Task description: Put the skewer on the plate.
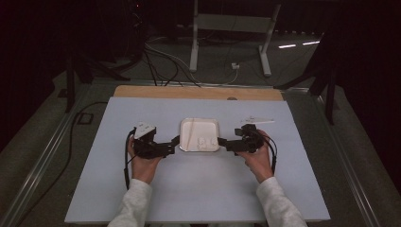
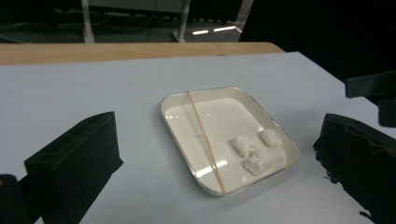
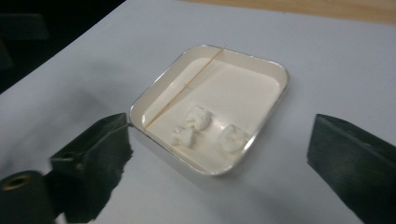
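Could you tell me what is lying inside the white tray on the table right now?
Inside the white tray lie a thin wooden skewer, reaching wall to wall, and three small white lumps bunched near one corner. What lies under the lumps is covered.

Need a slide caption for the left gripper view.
Open left gripper faces a white tray holding a wooden skewer and three dough pieces.

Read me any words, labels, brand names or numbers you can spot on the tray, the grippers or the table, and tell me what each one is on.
No readable text anywhere.
White tray: plain rim, no label; it holds a thin wooden stick and three white lumps, all unmarked.
Left gripper and right gripper: black jaws with no visible marking.
Table mat: blank.
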Demonstrator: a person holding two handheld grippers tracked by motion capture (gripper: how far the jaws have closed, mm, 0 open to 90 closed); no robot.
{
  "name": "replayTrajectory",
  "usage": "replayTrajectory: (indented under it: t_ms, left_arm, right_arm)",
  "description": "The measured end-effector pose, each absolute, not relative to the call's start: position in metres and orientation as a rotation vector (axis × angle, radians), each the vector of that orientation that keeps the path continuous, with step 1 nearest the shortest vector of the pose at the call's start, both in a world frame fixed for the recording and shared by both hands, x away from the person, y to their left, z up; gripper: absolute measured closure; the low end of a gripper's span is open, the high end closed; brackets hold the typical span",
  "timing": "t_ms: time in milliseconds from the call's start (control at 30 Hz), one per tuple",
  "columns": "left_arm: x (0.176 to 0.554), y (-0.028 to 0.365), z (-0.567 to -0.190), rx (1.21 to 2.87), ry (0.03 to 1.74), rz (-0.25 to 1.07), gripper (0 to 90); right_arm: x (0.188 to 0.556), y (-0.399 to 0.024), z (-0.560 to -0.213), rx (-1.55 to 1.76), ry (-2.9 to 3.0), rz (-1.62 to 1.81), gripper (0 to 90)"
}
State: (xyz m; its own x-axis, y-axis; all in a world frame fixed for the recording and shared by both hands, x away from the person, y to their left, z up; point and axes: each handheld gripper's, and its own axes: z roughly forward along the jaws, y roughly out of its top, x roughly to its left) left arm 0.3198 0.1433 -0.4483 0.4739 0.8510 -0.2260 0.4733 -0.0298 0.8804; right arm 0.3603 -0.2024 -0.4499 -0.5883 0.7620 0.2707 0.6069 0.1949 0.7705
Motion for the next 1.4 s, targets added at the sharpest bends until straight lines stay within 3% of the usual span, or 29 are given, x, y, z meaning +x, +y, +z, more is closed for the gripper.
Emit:
replayTrajectory:
  t_ms: [533, 1400]
  left_arm:
    - [0.277, 0.207, -0.446, 1.627, 1.116, 0.596, 0.6]
    - [0.250, 0.227, -0.467, 1.613, 1.110, 0.702, 0.7]
  right_arm:
    - [0.317, -0.250, -0.457, 1.212, 2.208, 1.314, 0.0]
    - [0.269, -0.307, -0.483, 1.267, 1.993, 1.370, 0.0]
